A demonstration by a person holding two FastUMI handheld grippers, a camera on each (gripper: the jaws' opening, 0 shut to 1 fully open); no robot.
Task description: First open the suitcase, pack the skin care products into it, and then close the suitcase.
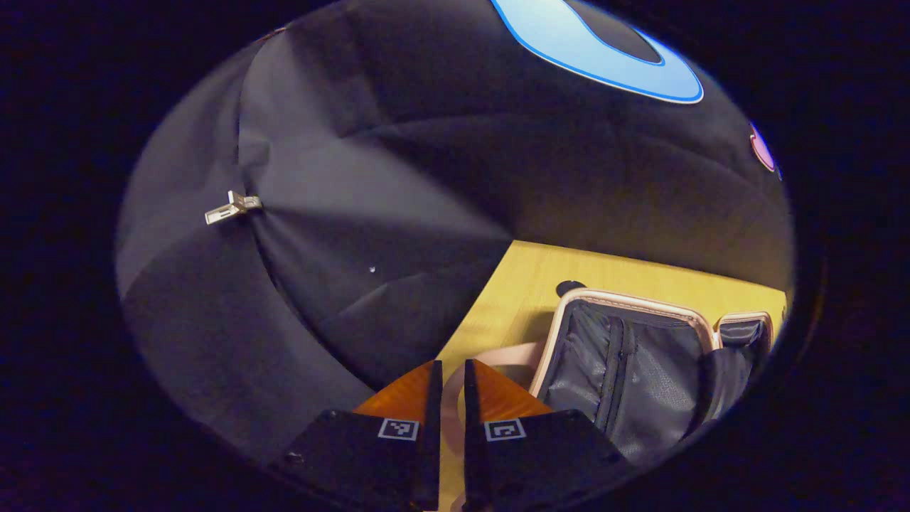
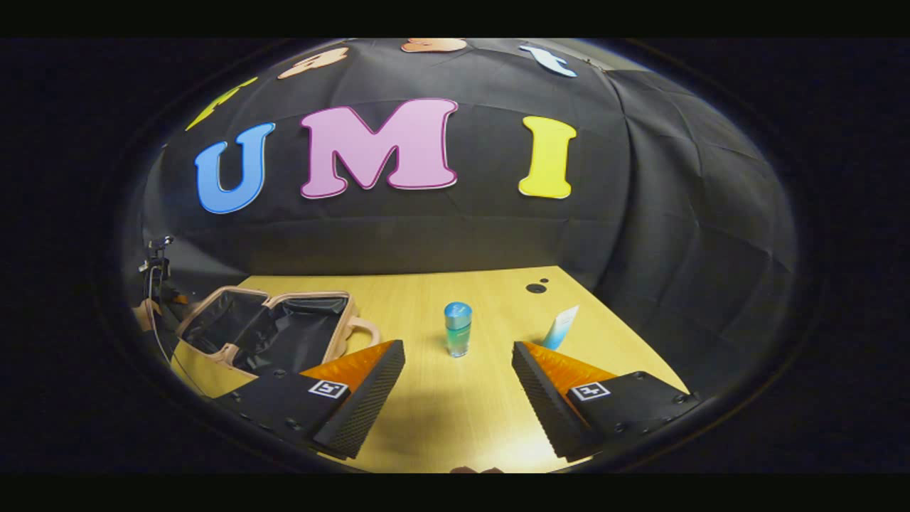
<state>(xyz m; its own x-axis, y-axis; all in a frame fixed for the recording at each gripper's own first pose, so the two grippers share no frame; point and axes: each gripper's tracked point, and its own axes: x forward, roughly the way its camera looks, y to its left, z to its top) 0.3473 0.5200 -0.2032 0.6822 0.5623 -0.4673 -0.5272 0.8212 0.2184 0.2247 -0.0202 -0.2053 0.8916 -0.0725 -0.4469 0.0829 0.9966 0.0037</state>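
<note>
Suitcase (image 2: 266,331) lies open on the wooden table (image 2: 455,412), at approx 9 o'clock in the right gripper view; both halves show dark lining w/ pale pink rim, and nothing can be made out inside them. In the left gripper view the suitcase (image 1: 640,363) sits at approx 4 o'clock, zipped mesh divider running up the near half, interior otherwise bare as far as visible. Blue bottle (image 2: 457,328) stands upright near table centre, long axis vertical, cap up, well apart from the suitcase. A small blue-white tube (image 2: 561,327) stands at approx 3 o'clock of the bottle, leaning slightly, its wide flat end up. Right gripper (image 2: 458,377) hangs over the near table edge, fingers spread wide, holding nothing, bottle seen between them but farther off. Left gripper (image 1: 448,398) has fingers nearly pressed together, narrow gap only, nothing pinched; it points at the table edge and the black cloth wall (image 1: 355,213), suitcase just beside it at right.
</note>
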